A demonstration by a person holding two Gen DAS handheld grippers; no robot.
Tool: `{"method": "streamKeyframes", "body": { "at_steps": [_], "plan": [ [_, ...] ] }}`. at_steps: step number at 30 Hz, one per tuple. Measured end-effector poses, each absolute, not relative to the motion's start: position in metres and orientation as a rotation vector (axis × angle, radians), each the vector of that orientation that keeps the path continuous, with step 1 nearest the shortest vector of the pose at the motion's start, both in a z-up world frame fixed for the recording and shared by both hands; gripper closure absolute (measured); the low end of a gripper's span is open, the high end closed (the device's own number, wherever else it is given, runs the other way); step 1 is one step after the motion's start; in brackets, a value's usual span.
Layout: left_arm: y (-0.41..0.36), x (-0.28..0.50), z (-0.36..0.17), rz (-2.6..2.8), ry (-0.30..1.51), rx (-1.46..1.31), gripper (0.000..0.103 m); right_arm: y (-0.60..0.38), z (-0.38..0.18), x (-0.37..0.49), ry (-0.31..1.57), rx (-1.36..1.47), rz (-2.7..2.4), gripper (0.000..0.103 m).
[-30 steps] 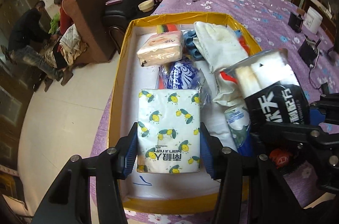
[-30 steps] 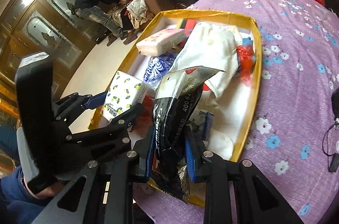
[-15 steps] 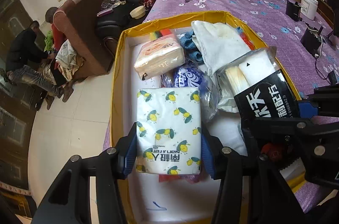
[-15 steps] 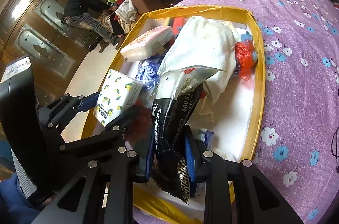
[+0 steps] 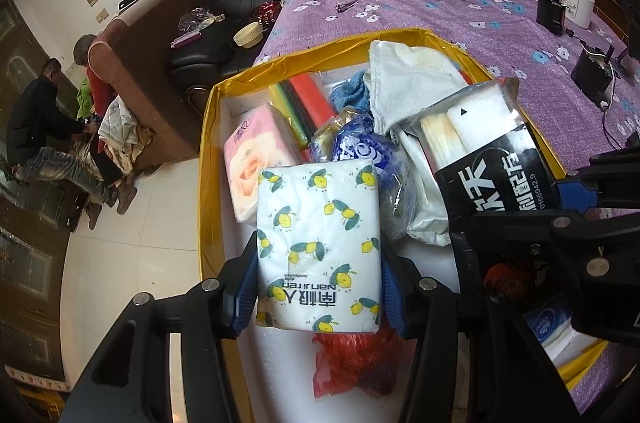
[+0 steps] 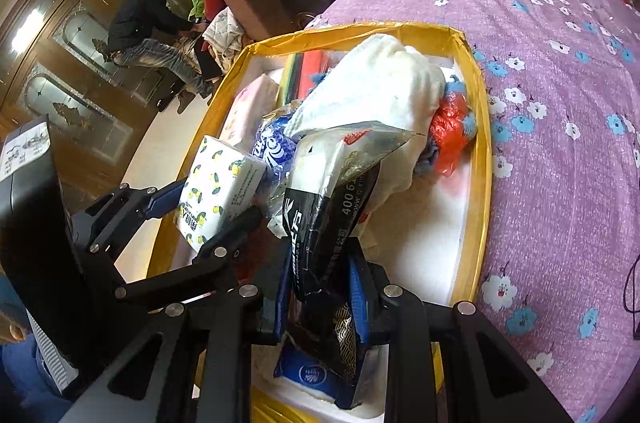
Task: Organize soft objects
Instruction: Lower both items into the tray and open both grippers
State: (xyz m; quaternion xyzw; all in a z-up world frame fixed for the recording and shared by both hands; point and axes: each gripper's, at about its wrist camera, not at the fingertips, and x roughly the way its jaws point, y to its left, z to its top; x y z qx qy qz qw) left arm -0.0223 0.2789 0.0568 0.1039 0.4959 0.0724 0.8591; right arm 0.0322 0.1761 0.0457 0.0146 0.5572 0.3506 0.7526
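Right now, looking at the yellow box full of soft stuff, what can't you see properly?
- Red plastic bag, left wrist view: mostly under the lemon-print tissue pack, held in the left gripper.
- Blue-and-white pack, right wrist view: covered by the black-and-silver pouch clamped in the right gripper; label unreadable.
- Blue cloth, left wrist view: tucked behind the white towel.
- Yellow box: near edge hidden by both jaws.
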Motion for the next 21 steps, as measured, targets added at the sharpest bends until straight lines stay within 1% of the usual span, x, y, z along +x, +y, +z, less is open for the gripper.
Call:
{"method": "streamKeyframes", "body": {
  "at_steps": [13, 21],
  "plan": [
    [0.279, -0.016, 0.051, 0.128, 1.038, 0.223, 0.051, 0.189, 0.045, 0.040, 1.218, 0.020, 0.740, 0.075],
    [0.280, -0.019, 0.051, 0.120, 1.028, 0.215, 0.051, 0.181, 0.045, 0.037, 1.231, 0.032, 0.700, 0.075]
  ]
}}
